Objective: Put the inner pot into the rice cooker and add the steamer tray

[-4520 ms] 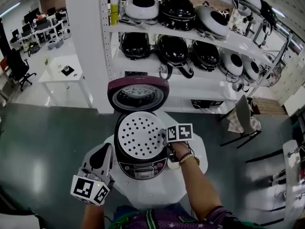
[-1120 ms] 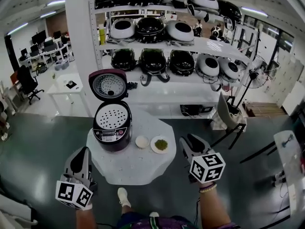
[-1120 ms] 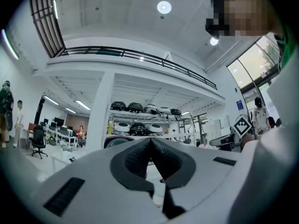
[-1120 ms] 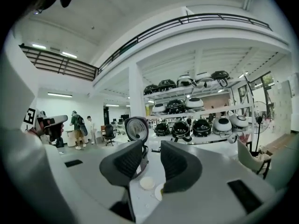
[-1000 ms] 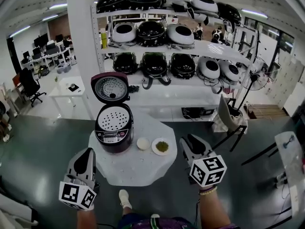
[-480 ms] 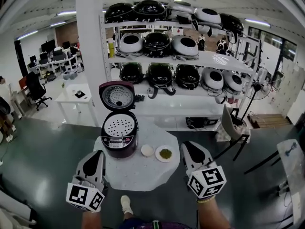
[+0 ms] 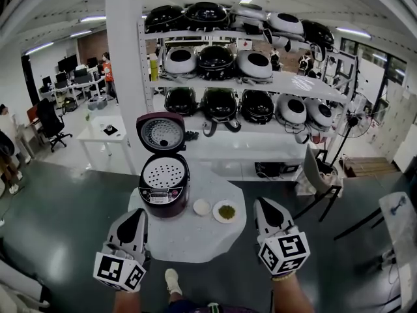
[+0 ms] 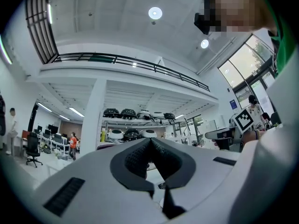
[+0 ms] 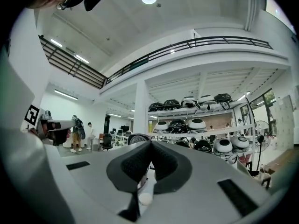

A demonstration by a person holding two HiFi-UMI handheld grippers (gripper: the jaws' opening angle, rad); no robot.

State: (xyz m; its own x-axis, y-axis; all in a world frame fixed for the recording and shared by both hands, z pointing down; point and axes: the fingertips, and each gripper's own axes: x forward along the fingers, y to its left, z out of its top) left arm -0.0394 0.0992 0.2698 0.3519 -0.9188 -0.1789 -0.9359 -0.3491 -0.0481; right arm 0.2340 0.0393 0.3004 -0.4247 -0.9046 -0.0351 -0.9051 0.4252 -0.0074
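Note:
The dark red rice cooker [image 7: 163, 193] stands on the round white table [image 7: 195, 235], its lid [image 7: 161, 134] swung up and back. The white perforated steamer tray [image 7: 165, 173] lies in its top; the inner pot is hidden beneath it. My left gripper [image 7: 139, 212] is held off the table's near left edge, jaws shut with nothing between them [image 8: 150, 141]. At the table's near right edge my right gripper [image 7: 262, 203] is also shut and empty [image 9: 150, 144]. Both are well clear of the cooker. The raised lid [image 9: 135, 138] shows just past the right jaws.
A small white dish [image 7: 202, 207] and a plate of green bits [image 7: 226, 211] sit right of the cooker. Behind the table, a white shelf rack [image 7: 287, 83] carries several rice cookers. A white pillar [image 7: 124, 57] stands left of it, a chair [image 7: 311, 171] to the right.
The right gripper's jaws have come together. Both grippers have drifted a little inward and up in the head view, and the cooker and table appear slightly closer and further right.

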